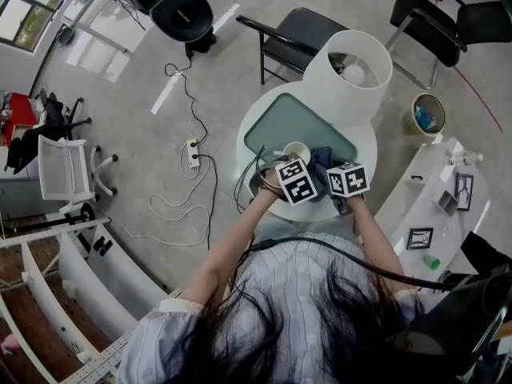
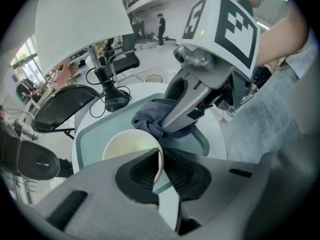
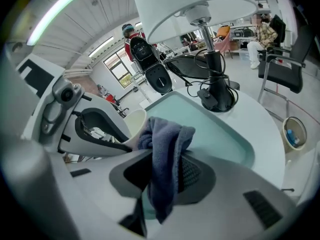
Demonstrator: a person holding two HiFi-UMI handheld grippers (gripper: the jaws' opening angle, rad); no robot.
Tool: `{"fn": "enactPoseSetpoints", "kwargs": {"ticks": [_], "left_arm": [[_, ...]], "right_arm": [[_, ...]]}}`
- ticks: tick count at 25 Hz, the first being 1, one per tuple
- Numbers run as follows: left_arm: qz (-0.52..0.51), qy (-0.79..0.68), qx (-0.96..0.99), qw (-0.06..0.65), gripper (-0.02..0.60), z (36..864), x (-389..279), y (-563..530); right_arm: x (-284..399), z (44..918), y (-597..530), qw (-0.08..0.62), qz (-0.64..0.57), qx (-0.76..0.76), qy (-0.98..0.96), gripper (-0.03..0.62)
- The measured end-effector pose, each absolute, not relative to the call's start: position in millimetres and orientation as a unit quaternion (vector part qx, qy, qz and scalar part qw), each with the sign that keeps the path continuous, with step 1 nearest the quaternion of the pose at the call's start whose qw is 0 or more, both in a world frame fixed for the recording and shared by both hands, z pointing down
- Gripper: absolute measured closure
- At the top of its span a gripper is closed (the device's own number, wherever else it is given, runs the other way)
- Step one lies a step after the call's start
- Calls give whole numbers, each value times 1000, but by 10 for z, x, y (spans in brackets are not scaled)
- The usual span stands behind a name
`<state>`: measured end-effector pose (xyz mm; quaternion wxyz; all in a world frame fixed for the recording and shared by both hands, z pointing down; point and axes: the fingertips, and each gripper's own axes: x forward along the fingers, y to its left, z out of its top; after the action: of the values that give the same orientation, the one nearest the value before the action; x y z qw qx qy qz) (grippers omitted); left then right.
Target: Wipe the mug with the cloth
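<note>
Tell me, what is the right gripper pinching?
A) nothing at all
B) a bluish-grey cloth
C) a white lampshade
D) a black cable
B: in the right gripper view, the cloth hangs pinched between the jaws of the right gripper, close by the mug.

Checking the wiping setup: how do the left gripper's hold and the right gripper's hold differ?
The left gripper pinches the cream mug by its thin wall, one jaw inside; the right gripper clamps a bunched blue-grey cloth. Left jaws stand nearly together; right jaws wider, around thick folds. Both are shut on something.
</note>
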<state>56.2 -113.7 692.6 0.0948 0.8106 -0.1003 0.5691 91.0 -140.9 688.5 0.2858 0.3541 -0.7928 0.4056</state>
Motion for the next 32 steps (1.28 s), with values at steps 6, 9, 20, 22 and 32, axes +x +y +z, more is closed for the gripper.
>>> {"fn": "enactPoseSetpoints", "kwargs": {"ticks": [6, 9, 20, 22, 32], "left_arm": [[594, -20, 804, 34, 543, 6933, 482, -1074], [601, 9, 799, 6, 543, 6933, 452, -1063], [619, 94, 774, -96, 541, 6945, 397, -1049], [619, 111, 770, -111, 541, 6947, 387, -1039], [620, 193, 742, -168, 541, 6959, 297, -983]], "right_arm": [[915, 6885, -1438, 302, 391, 340, -800, 485], [913, 6881, -1463, 317, 375, 333, -805, 485], [966, 6872, -1484, 340, 354, 319, -811, 485], [973, 6872, -1488, 343, 352, 316, -812, 485], [967, 6864, -1507, 368, 323, 293, -821, 485]]}}
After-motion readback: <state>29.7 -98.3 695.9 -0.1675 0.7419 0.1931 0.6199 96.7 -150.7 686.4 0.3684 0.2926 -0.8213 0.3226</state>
